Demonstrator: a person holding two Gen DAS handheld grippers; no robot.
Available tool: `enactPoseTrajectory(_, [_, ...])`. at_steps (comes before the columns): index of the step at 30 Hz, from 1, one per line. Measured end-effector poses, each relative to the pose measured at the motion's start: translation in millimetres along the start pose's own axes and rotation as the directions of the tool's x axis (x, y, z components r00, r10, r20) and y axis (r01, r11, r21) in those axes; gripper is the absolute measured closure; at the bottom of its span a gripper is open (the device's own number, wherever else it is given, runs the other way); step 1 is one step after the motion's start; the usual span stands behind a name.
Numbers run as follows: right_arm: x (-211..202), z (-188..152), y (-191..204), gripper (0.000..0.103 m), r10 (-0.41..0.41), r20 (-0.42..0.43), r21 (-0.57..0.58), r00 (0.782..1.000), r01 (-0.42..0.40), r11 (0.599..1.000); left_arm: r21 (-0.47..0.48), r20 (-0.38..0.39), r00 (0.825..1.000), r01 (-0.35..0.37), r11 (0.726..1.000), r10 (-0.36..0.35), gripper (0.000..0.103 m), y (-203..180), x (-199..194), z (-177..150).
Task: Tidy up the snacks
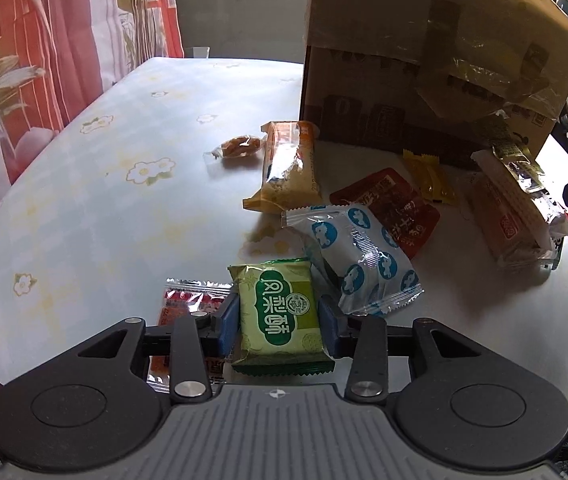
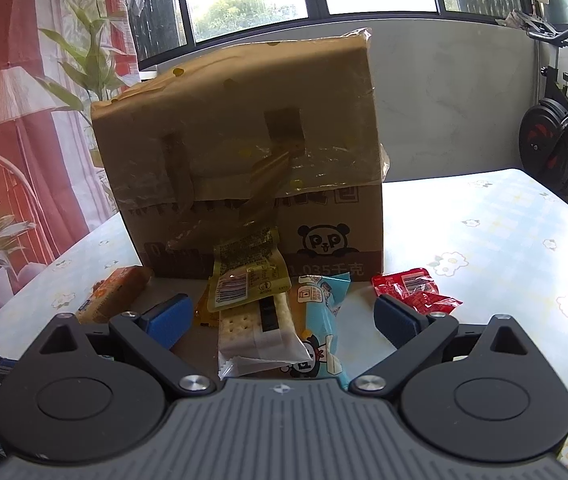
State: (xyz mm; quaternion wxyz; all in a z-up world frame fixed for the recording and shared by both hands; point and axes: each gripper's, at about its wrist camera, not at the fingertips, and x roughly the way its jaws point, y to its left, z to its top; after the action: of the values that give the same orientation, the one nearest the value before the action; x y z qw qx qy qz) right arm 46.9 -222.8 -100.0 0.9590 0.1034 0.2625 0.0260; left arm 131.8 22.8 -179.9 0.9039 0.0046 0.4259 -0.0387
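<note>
My left gripper (image 1: 279,320) is shut on a green square snack packet (image 1: 279,300) with white characters, its blue pads (image 1: 229,320) pressing both sides, low over the table (image 1: 103,200). A red and clear packet (image 1: 187,296) lies under the left finger. My right gripper (image 2: 281,308) stands wide open, touching nothing. Between and below its fingers lie a cracker packet (image 2: 255,332), a yellow-green packet (image 2: 247,276) and a light blue packet (image 2: 324,320). A tall cardboard box (image 2: 243,140) stands behind the pile.
In the left wrist view the cardboard box (image 1: 424,60) has snacks scattered before it: an orange bar (image 1: 284,168), a small candy (image 1: 239,148), a white and blue packet (image 1: 360,256), a dark red packet (image 1: 396,204). A red packet (image 2: 416,292) lies right. An exercise bike (image 2: 556,140) stands beyond.
</note>
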Motion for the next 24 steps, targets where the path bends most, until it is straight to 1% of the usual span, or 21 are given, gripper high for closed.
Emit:
enactPoseTrajectory(2, [0,0,1,0.004,0.0,0.0,-0.005,1.0,0.0,1.0,0.022,0.006,1.0,-0.012,1.0,0.012,0.059,-1,-2,-2])
enactPoseTrajectory(4, [0,0,2,0.004,-0.001,-0.001,-0.011,1.0,0.001,1.0,0.023,0.019,1.0,-0.014,1.0,0.013,0.06,1,-3,-3])
enactPoseTrajectory(8, [2,-1,3,0.004,-0.005,-0.012,-0.015,1.0,0.005,1.0,0.002,0.046,0.999,-0.019,1.0,0.019,0.061,3,-6,-4])
enactPoseTrajectory(10, [2,-1,2,0.004,-0.012,-0.014,-0.014,1.0,0.012,1.0,-0.015,0.072,0.997,-0.019,1.0,0.02,0.061,5,-10,-4])
enactPoseTrajectory(15, [2,-1,2,0.008,-0.013,-0.017,-0.018,1.0,0.012,1.0,-0.043,0.152,0.988,-0.015,0.999,0.022,0.061,9,-24,-1])
enactPoseTrajectory(19, [4,1,5,0.009,-0.014,-0.015,-0.039,1.0,0.013,0.999,-0.046,0.196,0.98,-0.029,0.999,0.037,0.061,9,-32,2])
enactPoseTrajectory(24, [11,13,13,0.009,-0.017,0.004,-0.12,1.0,0.017,0.993,-0.07,0.234,0.971,-0.031,0.997,0.047,0.061,13,-39,5])
